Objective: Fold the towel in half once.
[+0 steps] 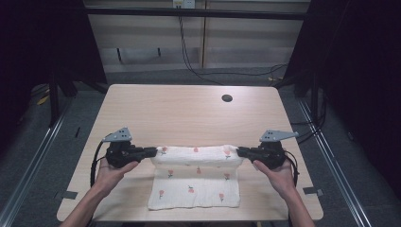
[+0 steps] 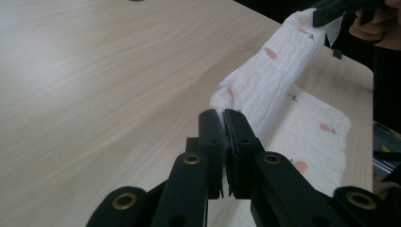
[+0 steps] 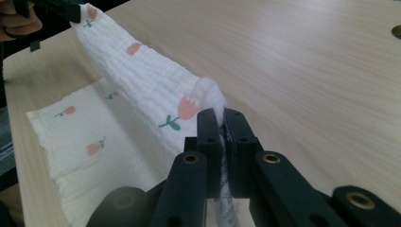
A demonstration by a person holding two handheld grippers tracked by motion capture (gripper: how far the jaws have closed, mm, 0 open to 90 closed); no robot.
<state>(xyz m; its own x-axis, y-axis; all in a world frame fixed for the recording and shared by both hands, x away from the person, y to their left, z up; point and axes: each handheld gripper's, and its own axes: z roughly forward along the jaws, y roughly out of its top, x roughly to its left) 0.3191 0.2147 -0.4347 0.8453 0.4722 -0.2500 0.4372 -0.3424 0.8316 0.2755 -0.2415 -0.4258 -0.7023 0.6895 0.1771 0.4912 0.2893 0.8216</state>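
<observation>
Left gripper (image 1: 152, 152): jaws pressed together, pinching the left far corner of the cloth (image 1: 196, 177). Right gripper (image 1: 240, 152): same, clamped on the right far corner. Seen close in the left gripper view (image 2: 224, 118) and the right gripper view (image 3: 222, 118), fabric bunched thin between the pads.

Cloth: white, crinkled weave, small pink flower print. Far edge lifted and stretched between both grippers, sagging a little mid-span; near half lying flat on the table (image 1: 189, 104), close to the near edge.

Handling, judged: light, soft, limp. No stiffness, so folds wherever unsupported. Not slippery; textured weave grips well. Not fragile. Best held at the corners, as now, kept level and taut to carry a straight fold line. Uneven pull likely to skew the fold or drag the resting half.
</observation>
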